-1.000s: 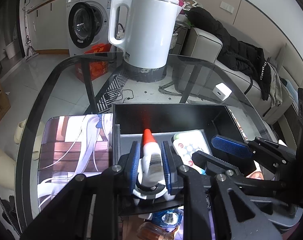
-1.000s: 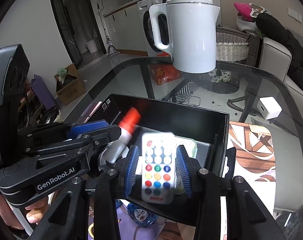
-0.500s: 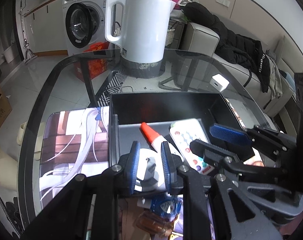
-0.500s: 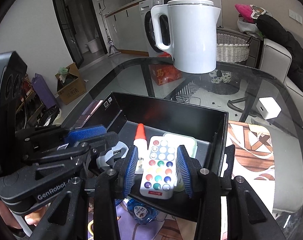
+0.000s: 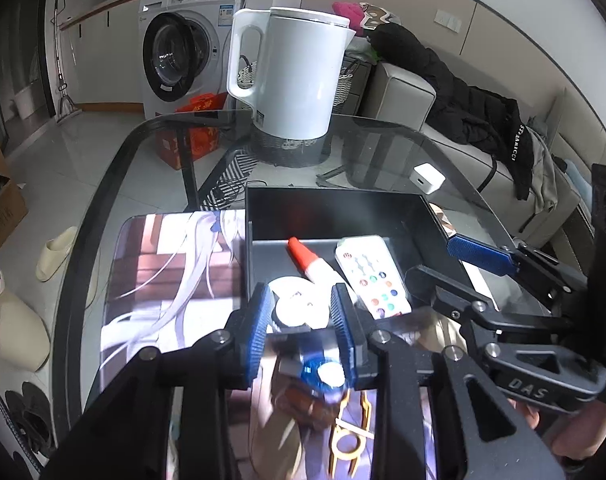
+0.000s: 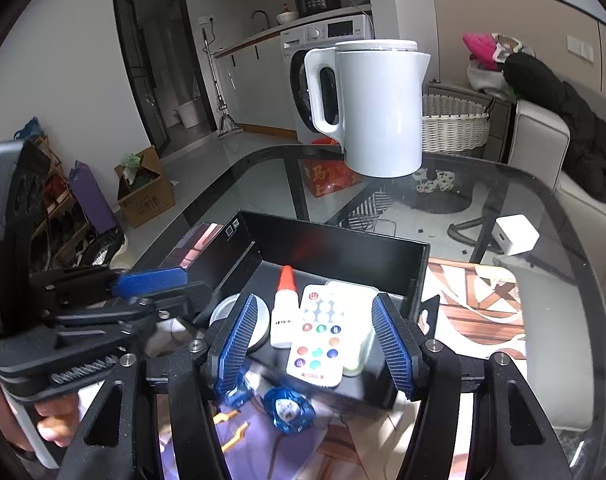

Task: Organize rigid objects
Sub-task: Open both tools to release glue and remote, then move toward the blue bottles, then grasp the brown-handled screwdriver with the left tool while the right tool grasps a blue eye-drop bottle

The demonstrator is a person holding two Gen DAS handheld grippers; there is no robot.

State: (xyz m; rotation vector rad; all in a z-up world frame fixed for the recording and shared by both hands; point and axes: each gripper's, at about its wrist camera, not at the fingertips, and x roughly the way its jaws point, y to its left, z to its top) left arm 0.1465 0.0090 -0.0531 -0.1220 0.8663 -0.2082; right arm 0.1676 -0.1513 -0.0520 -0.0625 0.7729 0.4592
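A black open box (image 5: 335,208) (image 6: 343,246) sits on the glass table. Inside lie a white glue bottle with a red tip (image 5: 309,258) (image 6: 283,312), a white remote with coloured buttons (image 5: 373,276) (image 6: 319,340), a round white tape roll (image 5: 299,310) and a pale green case (image 6: 361,320) under the remote. My left gripper (image 5: 303,320) is open and empty at the box's near edge. My right gripper (image 6: 315,340) is open and empty, its fingers either side of the remote. A blue-capped bottle (image 5: 323,372) (image 6: 289,404) lies in front of the box.
A white kettle (image 5: 291,76) (image 6: 375,104) stands at the table's far edge. A white charger cube (image 5: 427,178) (image 6: 517,236) lies to the right. Printed mats (image 5: 175,272) (image 6: 475,304) cover the glass on both sides of the box. The rounded table rim (image 5: 99,208) curves at the left.
My left gripper let go of the glue bottle and my right let go of the remote; both now lie in the box. Both grippers opened and drew back towards me.
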